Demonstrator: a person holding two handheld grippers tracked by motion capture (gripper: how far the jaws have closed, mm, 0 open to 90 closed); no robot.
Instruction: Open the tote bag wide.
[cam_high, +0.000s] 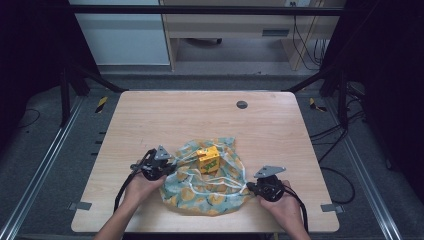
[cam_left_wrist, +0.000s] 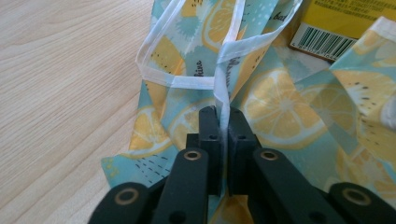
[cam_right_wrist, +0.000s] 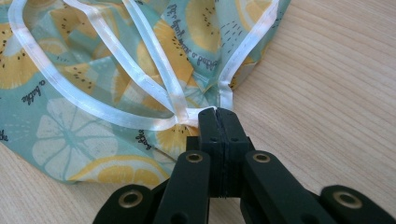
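Pinching the bag (cam_high: 210, 187) trim near the table's (cam_high: 150, 115) front edge | left gripper (cam_left_wrist: 223, 122), right gripper (cam_right_wrist: 217, 122) both clenched | limp, light; I'd grip the white binding.

Little writing to read: script on the cloth, a barcode on the box
The lemon-print cloth (cam_right_wrist: 93, 93) carries small dark script among its fruit slices, most of it too small or folded to make out; in the right gripper view one scrap looks like "a belle". The yellow box (cam_left_wrist: 345, 23) shows a barcode with tiny digits under it and a line of fine print above, neither readable
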